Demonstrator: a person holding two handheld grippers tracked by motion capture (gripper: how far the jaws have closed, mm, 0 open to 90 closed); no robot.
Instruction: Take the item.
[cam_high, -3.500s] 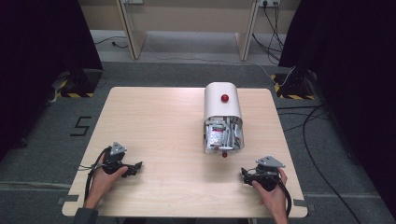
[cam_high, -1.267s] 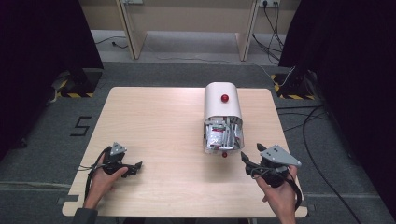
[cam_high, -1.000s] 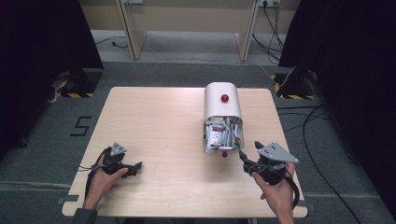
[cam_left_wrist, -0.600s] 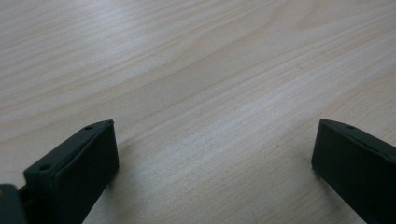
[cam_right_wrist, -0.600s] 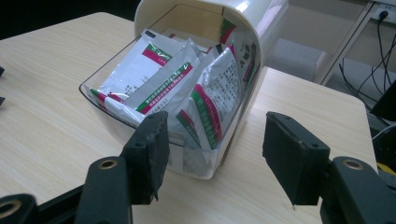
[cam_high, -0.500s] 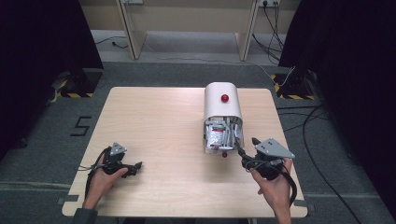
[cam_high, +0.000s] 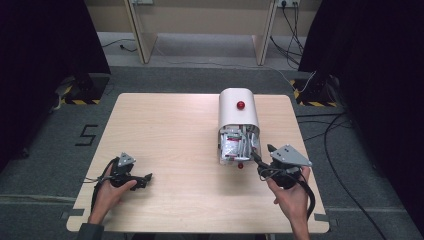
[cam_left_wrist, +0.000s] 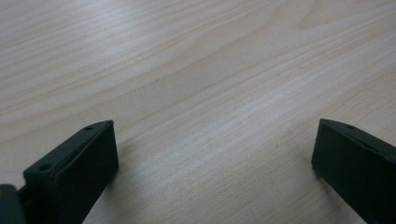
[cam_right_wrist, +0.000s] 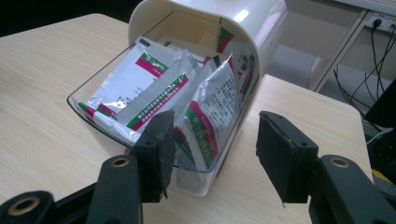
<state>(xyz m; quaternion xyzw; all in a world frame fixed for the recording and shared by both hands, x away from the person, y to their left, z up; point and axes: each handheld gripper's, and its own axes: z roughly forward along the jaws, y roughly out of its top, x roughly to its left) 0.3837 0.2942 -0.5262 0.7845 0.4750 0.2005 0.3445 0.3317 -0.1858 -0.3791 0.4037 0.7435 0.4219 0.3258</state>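
A pale wooden table (cam_high: 170, 125) stands on grey carpet. Toward its right edge lies a white dispenser (cam_high: 238, 112), long axis front to back, its packets (cam_right_wrist: 163, 88) facing my right gripper (cam_right_wrist: 212, 140), spread wide just before them. My left gripper (cam_left_wrist: 212, 158) rests released, well apart.

A lab: black curtains (cam_high: 45, 60), hazard-taped stands (cam_high: 75, 90), floor cables (cam_high: 330, 130) around one table (cam_high: 165, 130)

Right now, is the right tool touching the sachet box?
Cannot tell. In the right gripper view the open right tool straddles the clear box's corner, but no contact or gap shows plainly.
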